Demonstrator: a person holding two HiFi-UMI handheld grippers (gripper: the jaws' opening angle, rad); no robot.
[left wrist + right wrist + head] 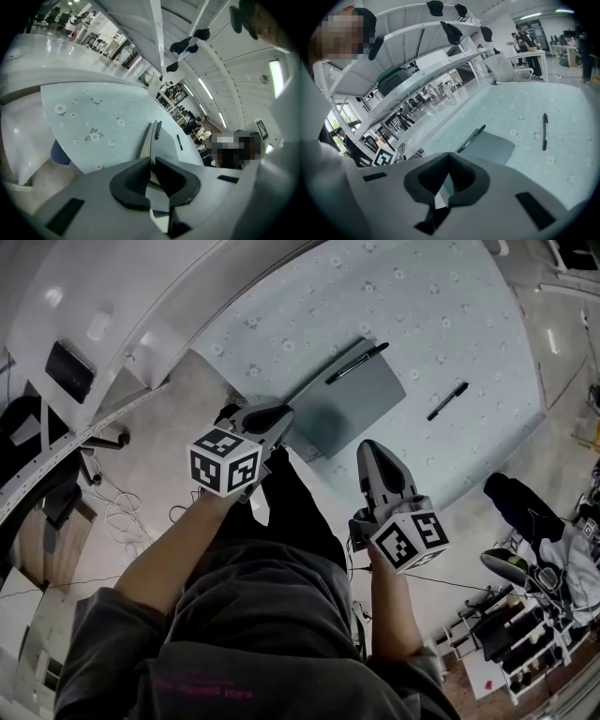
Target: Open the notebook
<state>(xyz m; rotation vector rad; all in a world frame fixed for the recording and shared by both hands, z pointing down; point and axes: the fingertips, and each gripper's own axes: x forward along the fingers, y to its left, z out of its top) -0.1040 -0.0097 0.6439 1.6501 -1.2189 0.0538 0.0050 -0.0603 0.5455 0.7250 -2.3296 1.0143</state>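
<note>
**Left gripper on notebook corner, cover down**

Nearest, head view: both forearms in grey sleeves reach toward 12 o'clock, one gripper in each hand.

Right gripper (368, 448): hangs over the table's near edge, just short of the notebook's near side. In its own view the jaws are clenched tip to tip with nothing between them.

Left gripper (274, 416): at 10 o'clock from the right one, nose on the notebook's near left corner. In its own view the jaws (152, 161) are pinched on that corner; the tan page edge runs away from them toward 12 o'clock.

Notebook (361, 399): grey cover, closed, flat on the table (441, 306), which has a pale floral cloth.

Black pen (357, 363): lies on the cover along its far edge.

Second pen (447, 400): on the cloth at the notebook's 3 o'clock, apart from it.

Farthest: white shelving (112, 362) at the table's 9 o'clock.
</note>
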